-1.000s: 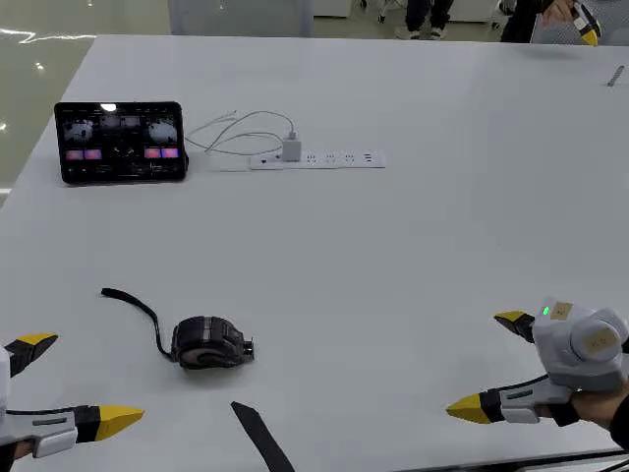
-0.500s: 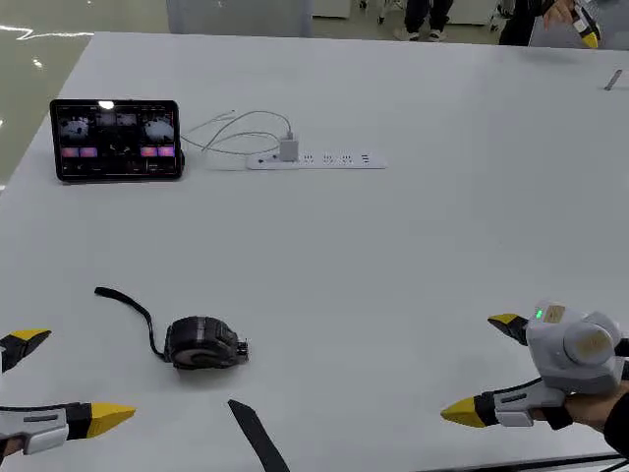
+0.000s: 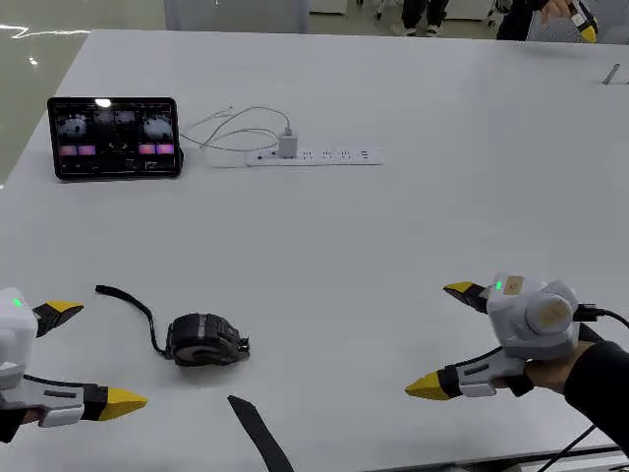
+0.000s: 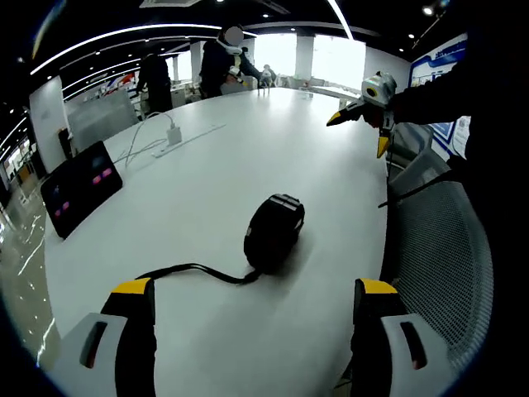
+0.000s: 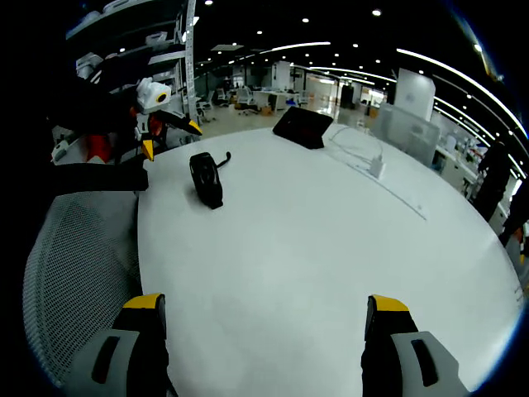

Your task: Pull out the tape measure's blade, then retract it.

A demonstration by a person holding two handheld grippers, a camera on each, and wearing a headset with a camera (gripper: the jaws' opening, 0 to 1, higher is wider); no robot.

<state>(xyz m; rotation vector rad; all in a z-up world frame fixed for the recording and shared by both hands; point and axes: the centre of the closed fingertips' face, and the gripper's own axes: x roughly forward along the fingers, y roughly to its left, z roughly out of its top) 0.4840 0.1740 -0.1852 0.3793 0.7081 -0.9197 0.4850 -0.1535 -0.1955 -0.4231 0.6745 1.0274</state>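
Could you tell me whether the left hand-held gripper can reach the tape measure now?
Probably yes: the left hand-held gripper is open and faces the tape measure, with bare table and its strap between.

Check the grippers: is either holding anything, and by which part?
Nothing is held. The left gripper and right gripper are both open; the tape measure lies on the table between them.

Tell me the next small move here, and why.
Probably ease the left gripper forward to straddle the tape measure. It lies untouched on the table, blade not pulled out, lined up ahead between that gripper's open jaws; the right gripper, also open, is farther away.
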